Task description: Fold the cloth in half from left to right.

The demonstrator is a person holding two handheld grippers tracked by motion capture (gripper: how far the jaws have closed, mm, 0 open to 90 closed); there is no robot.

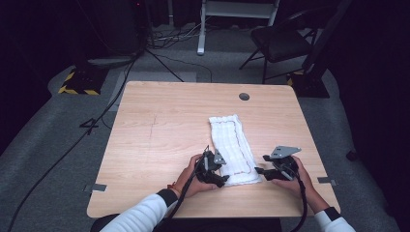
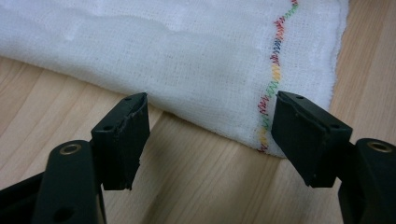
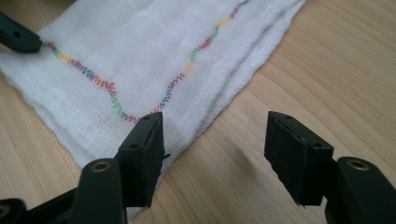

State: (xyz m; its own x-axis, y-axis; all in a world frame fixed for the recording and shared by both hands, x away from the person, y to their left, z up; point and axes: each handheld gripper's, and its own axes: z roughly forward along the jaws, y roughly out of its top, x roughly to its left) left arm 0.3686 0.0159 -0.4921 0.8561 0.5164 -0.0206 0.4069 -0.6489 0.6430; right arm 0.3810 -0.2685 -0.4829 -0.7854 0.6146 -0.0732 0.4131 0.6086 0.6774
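A: Report on the folded white cloth (image 1: 233,147).

B: It lies flat on the wooden table (image 1: 159,130), right of centre, long side running away from the person. Several thin woven layers with a multicoloured stitch line (image 2: 275,70) inside the hem. I judge it light, limp and non-slip; it will sag when lifted.

A: Grippers?

B: The left gripper (image 2: 210,135) stands at the cloth's near left corner, the right gripper (image 3: 215,144) at its near right corner. Both are spread apart, gripping nothing.

A: Where to take hold?

B: At those near corners, pinching all layers together.
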